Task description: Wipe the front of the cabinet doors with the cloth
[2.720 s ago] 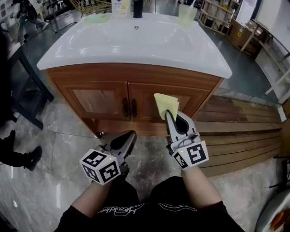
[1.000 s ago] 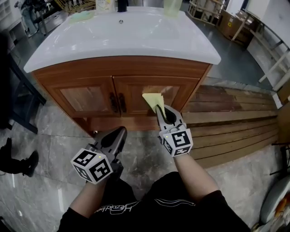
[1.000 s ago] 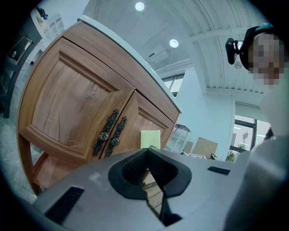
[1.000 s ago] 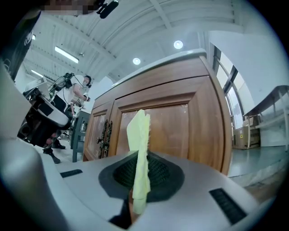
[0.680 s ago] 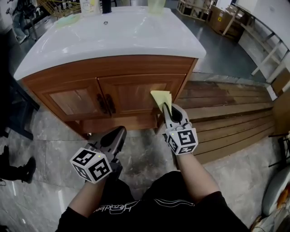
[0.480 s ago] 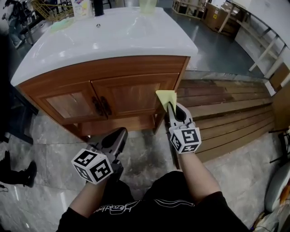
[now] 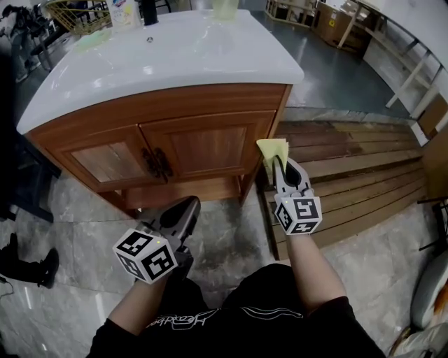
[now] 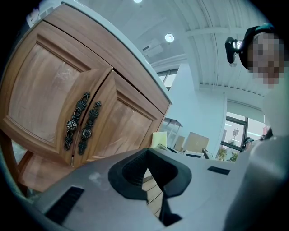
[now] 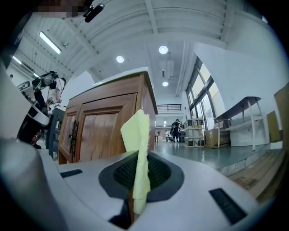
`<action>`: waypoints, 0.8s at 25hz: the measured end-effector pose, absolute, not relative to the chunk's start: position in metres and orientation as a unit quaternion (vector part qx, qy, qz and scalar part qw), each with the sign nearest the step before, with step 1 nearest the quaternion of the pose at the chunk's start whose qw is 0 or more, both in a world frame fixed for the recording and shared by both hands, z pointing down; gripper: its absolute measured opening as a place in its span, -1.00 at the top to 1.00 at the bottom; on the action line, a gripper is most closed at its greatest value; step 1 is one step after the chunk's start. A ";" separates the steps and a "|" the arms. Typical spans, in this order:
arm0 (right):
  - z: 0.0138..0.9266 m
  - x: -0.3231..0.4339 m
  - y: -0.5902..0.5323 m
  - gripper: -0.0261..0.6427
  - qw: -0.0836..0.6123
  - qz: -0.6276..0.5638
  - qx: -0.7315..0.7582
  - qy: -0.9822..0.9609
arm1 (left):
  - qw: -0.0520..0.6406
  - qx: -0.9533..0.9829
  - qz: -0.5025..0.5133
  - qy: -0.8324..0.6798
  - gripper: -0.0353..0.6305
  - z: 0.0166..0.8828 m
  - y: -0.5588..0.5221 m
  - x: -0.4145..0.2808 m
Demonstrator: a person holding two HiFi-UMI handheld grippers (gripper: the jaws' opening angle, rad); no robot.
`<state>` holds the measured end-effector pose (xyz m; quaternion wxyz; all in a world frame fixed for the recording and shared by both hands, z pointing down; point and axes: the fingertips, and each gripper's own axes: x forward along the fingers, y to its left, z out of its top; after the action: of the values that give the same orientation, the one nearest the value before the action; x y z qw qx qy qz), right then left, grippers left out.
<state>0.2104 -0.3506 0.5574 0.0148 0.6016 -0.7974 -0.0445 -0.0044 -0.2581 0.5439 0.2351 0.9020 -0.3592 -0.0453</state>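
The wooden cabinet has two doors, left (image 7: 112, 159) and right (image 7: 210, 143), with dark ornate handles (image 7: 157, 162) at the middle seam. My right gripper (image 7: 278, 162) is shut on a folded yellow cloth (image 7: 271, 150) that stands up out of its jaws. The cloth is just to the right of the cabinet's right front corner, off the door. In the right gripper view the cloth (image 9: 137, 149) stands in front of the right door (image 9: 101, 131). My left gripper (image 7: 190, 203) hangs low before the cabinet, shut and holding nothing. Both doors (image 8: 45, 90) fill the left gripper view.
A white sink top (image 7: 175, 49) overhangs the cabinet, with a bottle (image 7: 124, 12) and a faucet at its back. Wooden planking (image 7: 350, 161) covers the floor to the right, and marble floor (image 7: 84, 210) lies in front. A person's shoe (image 7: 38, 269) is at the far left.
My right gripper carried the cloth rightward across the right door and past the cabinet's right corner. The left gripper stayed low and shut.
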 end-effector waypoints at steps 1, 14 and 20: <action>0.557 0.210 -0.349 0.80 0.013 -0.044 0.600 -0.799 | 0.235 0.902 -0.045 -0.361 0.88 0.544 -0.258 -0.006; 0.566 0.113 -0.324 0.80 0.015 -0.036 0.477 -0.878 | 0.242 0.890 -0.055 -0.384 0.88 0.551 -0.255 -0.036; 0.562 0.047 -0.314 0.80 0.018 -0.054 0.396 -0.917 | 0.243 0.878 -0.057 -0.408 0.88 0.558 -0.255 -0.064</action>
<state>0.0466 -0.3138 0.5624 0.0182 0.3959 -0.9165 -0.0541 -0.0642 -0.2553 0.5578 0.2430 0.8783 -0.4079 -0.0570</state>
